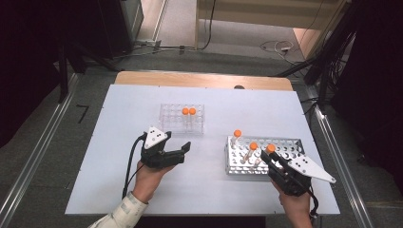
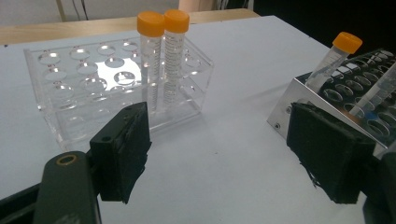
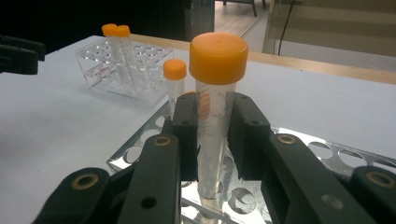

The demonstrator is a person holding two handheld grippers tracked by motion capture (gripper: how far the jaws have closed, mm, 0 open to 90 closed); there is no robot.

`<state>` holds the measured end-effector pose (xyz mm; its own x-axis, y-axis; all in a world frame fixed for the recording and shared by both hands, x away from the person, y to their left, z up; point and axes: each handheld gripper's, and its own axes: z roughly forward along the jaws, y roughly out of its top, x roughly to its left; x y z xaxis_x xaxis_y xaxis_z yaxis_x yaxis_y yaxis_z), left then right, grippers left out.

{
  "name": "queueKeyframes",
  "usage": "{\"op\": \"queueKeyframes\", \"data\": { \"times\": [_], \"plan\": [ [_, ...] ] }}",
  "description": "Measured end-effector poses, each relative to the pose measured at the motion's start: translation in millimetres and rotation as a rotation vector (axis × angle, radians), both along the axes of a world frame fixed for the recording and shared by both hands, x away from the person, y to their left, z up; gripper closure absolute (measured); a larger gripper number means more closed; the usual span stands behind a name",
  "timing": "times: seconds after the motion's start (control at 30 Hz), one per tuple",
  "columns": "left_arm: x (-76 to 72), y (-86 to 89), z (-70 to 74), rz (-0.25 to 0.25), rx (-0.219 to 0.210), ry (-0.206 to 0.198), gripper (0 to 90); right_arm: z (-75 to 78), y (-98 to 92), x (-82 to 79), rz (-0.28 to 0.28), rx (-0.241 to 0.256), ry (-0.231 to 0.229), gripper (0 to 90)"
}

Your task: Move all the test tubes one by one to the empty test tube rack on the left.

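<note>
tube [image 3: 212,135] | clamped in right claw [image 3: 214,140] | over metal rack [image 1: 292,144]

Each black tool [image 1: 177,153] carries a grey three-cornered plate, brass-ringed pivots and a trailing black cable.

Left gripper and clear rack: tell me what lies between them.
Only bare white table. The high view shows the left gripper short of the clear rack, nothing between; its own view agrees.

My table [image 1: 142,190] is evenly lit from above and the room around it is dark. Glare whitens the clear rack [image 2: 114,70]; my near jaws look soft and blurred.
</note>
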<state>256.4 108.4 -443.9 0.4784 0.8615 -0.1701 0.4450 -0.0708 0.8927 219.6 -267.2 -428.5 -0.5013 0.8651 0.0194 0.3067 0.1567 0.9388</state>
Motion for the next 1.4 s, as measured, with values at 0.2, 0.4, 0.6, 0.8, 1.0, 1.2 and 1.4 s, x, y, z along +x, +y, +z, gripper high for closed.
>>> {"op": "queueKeyframes", "data": {
  "times": [0.2, 0.4, 0.6, 0.8, 1.0, 1.2, 1.4],
  "plan": [
    [0.2, -0.2, -0.4, 0.0, 0.0, 0.003, 21.7, 10.4, -1.4, -5.2, 0.014, 0.023, -0.013, 71.6],
    [-0.6, 0.5, 0.4, 0.0, 0.0, 0.0, 21.7, 15.2, 3.0, -11.7, 0.054, 0.036, -0.006, 71.6],
    [-0.7, 0.5, 0.5, 0.0, -0.002, 0.0, 21.7, 15.2, 11.9, -15.1, 0.095, 0.047, 0.001, 71.6],
    [-1.0, 0.1, 0.6, -0.003, -0.001, -0.001, 21.7, 12.6, 21.8, -17.2, 0.137, 0.044, 0.012, 71.6],
    [-1.2, -0.8, 0.5, -0.006, -0.004, 0.0, 21.7, 10.7, 34.9, -20.3, 0.184, 0.035, 0.017, 71.6],
    [-1.4, -0.2, 0.8, -0.005, -0.004, -0.003, 21.7, 9.9, 46.5, -22.4, 0.22, 0.031, 0.021, 71.6],
    [-2.1, -1.2, 1.0, -0.008, -0.003, -0.001, 21.7, 5.6, 57.1, -19.2, 0.247, 0.019, 0.035, 71.6]
  ]
}}
